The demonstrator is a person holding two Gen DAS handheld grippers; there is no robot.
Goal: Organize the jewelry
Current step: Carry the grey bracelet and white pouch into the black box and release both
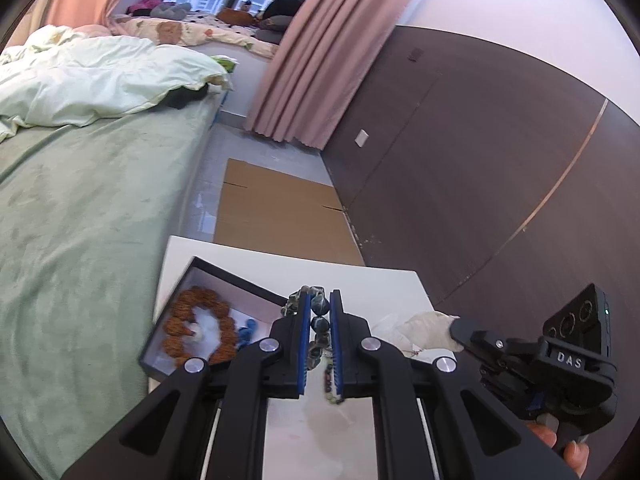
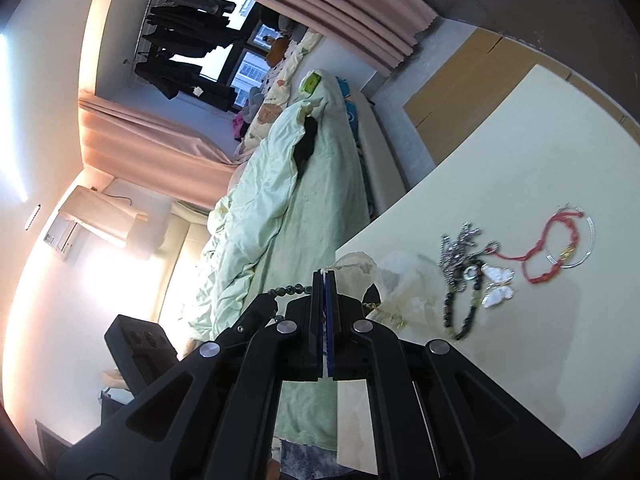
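My left gripper [image 1: 321, 300] is shut on a dark blue-green bead bracelet [image 1: 320, 324], held above the white table [image 1: 360, 280]. To its left is an open black jewelry box [image 1: 224, 276] with a brown bead bracelet [image 1: 200, 328] and a blue piece [image 1: 246, 334] inside. My right gripper [image 2: 324, 276] is shut on a thin white pouch [image 2: 360, 266]; the same pouch [image 1: 420, 328] shows in the left wrist view. The dark bead bracelet [image 2: 290, 291] shows to its left.
On the table [image 2: 520, 140] lie a red cord bracelet [image 2: 554, 248], a clear bangle [image 2: 590, 240], a silver chain [image 2: 456, 252], white butterfly pieces [image 2: 498, 284] and dark bead strands [image 2: 464, 312]. A green bed [image 1: 80, 220] is on the left, with cardboard [image 1: 280, 216] on the floor.
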